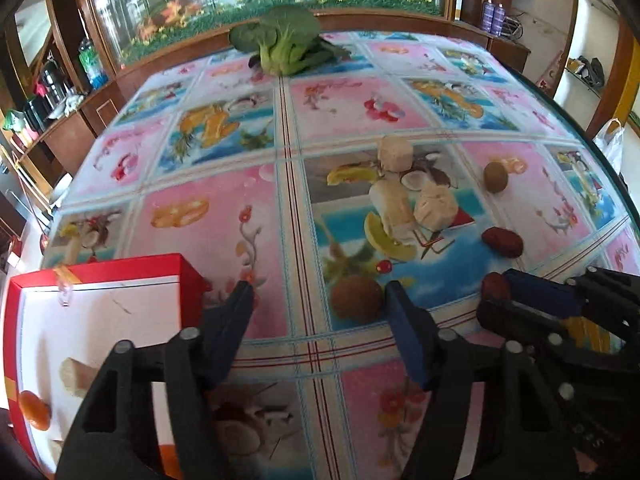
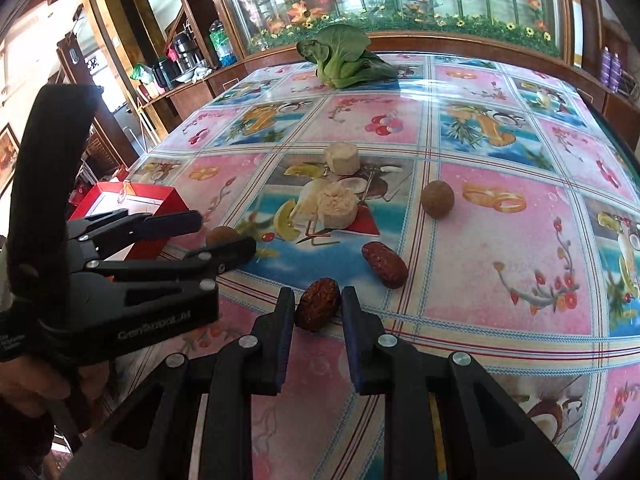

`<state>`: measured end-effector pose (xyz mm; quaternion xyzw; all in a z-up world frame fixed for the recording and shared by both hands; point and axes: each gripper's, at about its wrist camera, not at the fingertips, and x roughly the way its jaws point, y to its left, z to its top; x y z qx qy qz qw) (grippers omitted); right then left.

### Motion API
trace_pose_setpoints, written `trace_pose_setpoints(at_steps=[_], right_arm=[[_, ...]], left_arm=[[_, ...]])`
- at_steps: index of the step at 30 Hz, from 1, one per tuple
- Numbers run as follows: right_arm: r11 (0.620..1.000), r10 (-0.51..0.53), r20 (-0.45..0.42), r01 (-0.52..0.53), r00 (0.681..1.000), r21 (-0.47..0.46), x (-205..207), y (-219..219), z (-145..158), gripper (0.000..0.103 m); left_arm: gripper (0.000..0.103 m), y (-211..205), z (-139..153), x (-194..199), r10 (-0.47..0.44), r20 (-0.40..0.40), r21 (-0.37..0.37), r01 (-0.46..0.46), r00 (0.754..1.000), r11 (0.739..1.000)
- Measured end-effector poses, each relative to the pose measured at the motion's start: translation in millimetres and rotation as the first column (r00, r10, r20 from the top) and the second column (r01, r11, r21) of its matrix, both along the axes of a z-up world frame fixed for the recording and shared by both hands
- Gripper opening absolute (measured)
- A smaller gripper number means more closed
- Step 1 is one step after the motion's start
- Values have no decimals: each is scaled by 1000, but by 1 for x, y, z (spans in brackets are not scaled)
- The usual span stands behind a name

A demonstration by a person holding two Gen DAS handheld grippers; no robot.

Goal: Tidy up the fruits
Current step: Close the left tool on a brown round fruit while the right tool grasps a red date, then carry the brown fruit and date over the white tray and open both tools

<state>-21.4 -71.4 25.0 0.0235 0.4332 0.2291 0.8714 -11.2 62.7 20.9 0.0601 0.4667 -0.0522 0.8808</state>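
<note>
A red date sits clamped between the right gripper fingers, low on the tablecloth. Second date at 1 o'clock; kiwi beyond. Left gripper, jaws wide, empty, red box at its 9 o'clock.

We see the left gripper and right gripper in matte black plastic — silver rivets, blue finger pads, white lettering on one body.

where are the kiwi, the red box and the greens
kiwi [image 2: 437, 199], right wrist view, middle of its brown skin
red box [image 1: 190, 276], left wrist view, its red outer side wall
greens [image 1: 280, 40], left wrist view, pale stalks below the leaves
</note>
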Motion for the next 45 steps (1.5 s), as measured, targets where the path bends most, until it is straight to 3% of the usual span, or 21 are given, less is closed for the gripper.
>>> trace_pose_setpoints(at_steps=[9,14,19,28,35,45], right_arm=[[1000,7,4,-7,1000,-3,-1,4,0,22],[1000,28,23,-27,999,-9,-3,17,8,22],[998,66,70,-65,995,-10,-4,44,27,22],[988,156,135,-157,978,-1,-6,109,57,22],[974,227,138,-229,964,-4,-12,157,61,22],[965,260,60,-258,964,-44,-4,203,36,22]], left_arm=[[28,-11,0,-2,-46,26,-35,47,999,998],[27,-7,5,-9,-43,21,-79,45,999,996],[27,8,34,-22,-29,90,-101,38,996,994],[28,78,74,-48,90,183,-130,-66,979,989],[28,143,73,-81,208,187,-127,-186,960,974],[28,176,41,-96,254,111,-115,-241,961,964]])
